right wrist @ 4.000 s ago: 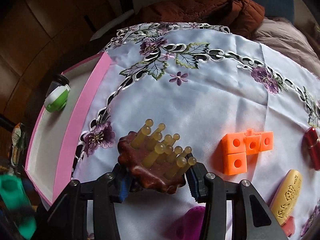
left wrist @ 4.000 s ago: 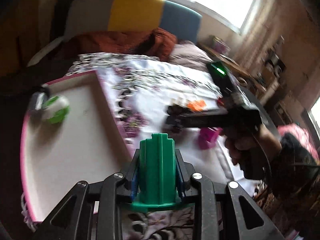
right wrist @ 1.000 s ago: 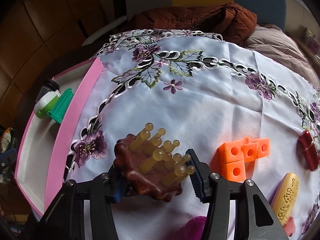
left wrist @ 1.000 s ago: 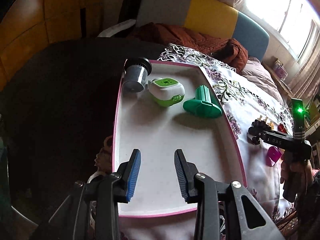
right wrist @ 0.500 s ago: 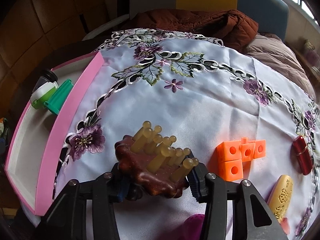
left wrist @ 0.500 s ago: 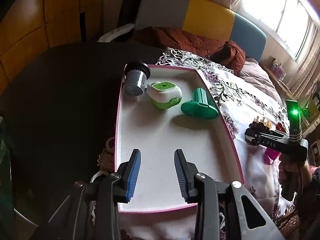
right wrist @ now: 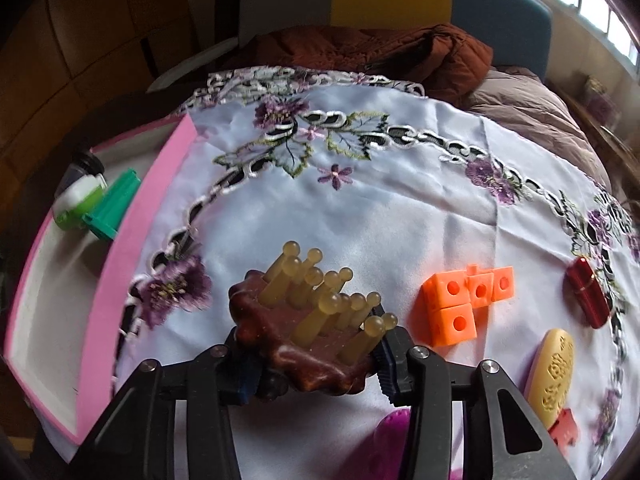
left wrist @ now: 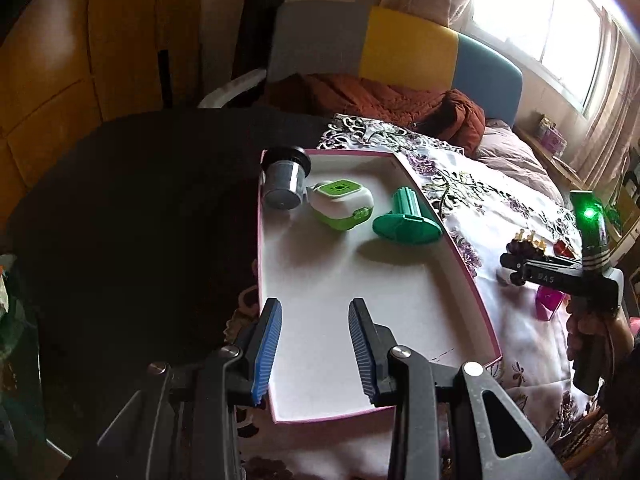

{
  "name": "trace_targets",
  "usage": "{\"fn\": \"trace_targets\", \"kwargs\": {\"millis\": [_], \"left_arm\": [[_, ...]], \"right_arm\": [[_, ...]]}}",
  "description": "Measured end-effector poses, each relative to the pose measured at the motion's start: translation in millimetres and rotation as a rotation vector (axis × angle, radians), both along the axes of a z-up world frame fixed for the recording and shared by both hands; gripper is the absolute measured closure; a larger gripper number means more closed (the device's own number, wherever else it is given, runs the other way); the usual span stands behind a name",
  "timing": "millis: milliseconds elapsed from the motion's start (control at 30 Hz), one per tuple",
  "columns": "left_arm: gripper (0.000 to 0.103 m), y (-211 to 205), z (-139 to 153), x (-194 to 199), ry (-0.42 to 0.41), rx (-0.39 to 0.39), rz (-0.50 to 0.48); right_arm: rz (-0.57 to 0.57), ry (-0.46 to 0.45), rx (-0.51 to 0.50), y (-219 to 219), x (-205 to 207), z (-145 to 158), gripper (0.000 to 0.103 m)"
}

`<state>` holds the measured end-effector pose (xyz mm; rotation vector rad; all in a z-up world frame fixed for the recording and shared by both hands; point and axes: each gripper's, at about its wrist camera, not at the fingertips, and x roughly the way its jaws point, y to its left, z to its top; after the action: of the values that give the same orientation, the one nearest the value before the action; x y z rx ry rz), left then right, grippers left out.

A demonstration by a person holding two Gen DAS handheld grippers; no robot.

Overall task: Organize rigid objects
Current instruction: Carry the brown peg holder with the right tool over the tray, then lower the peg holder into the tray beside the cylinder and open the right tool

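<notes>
**Three things boxed, massager brush next up**

Three items already sit lined up along the far end of the pink-rimmed tray [left wrist: 476, 300]: a grey cup with a black lid [left wrist: 285, 178], a green-and-white gadget [left wrist: 342, 200] and a green ribbed piece [left wrist: 406, 224] lying on its side. Looks like they got packed up there so the near part of the tray stays free for more stuff.

The left gripper [left wrist: 314, 348] hovers over that free white floor, jaws apart with nothing between them.

The right gripper [right wrist: 316, 354] is where the action is. Its jaws have just been closing and are now clamped on the brown massager brush [right wrist: 304, 320], squeezing its sides so the prongs stay clear. It sits over the embroidered tablecloth [right wrist: 400, 200], a bit right of the tray, so my guess is it goes in next.

The brush itself: glossy dark-brown wavy-edged base, cluster of translucent yellowish prongs with rounded tips pointing up and away. Hard and chunky, should hold fine.

Still left on the cloth: orange cube blocks [right wrist: 466, 304], a red capsule [right wrist: 588, 298], a yellow carved oval [right wrist: 554, 372].
</notes>
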<state>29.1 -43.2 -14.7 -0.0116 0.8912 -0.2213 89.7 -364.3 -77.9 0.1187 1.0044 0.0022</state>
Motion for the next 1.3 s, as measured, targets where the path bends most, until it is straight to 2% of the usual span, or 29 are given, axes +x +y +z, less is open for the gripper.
{"fn": "trace_targets", "kwargs": {"millis": [133, 267, 367, 500, 633, 800, 967, 1167, 1300], "left_arm": [[0.068, 9.7, -5.3, 0.3, 0.013, -0.017, 0.020], [0.068, 18.1, -8.1, -0.6, 0.018, -0.031, 0.040], [0.068, 26.3, -9.0, -1.4, 0.012, -0.037, 0.061], [0.068, 40.7, -8.4, 0.2, 0.005, -0.046, 0.105], [0.068, 54.4, -10.3, 0.4, 0.006, -0.048, 0.141], [0.068, 67.2, -17.7, 1.7, 0.029, -0.050, 0.170], [0.068, 72.8, -22.9, 3.2, 0.043, -0.055, 0.176], [0.068, 75.6, -28.2, 3.1, 0.060, -0.056, 0.188], [0.068, 78.4, -29.8, 3.8, 0.066, -0.061, 0.200]], "right_arm": [[0.005, -0.043, 0.027, 9.5, -4.6, 19.5, 0.056], [0.060, -0.099, 0.051, 32.3, -5.7, 45.9, 0.056], [0.133, -0.134, 0.094, 58.8, -2.5, 65.4, 0.056], [0.253, -0.131, 0.146, 104.5, 6.7, 75.4, 0.056], [0.374, -0.100, 0.177, 158.5, 18.1, 72.2, 0.056], [0.469, -0.028, 0.217, 218.0, 37.3, 52.8, 0.056], [0.475, 0.039, 0.204, 253.5, 61.1, 28.6, 0.056], [0.418, 0.060, 0.182, 262.9, 75.7, 12.7, 0.054], [0.405, 0.064, 0.204, 261.6, 73.3, 14.8, 0.040]]}}
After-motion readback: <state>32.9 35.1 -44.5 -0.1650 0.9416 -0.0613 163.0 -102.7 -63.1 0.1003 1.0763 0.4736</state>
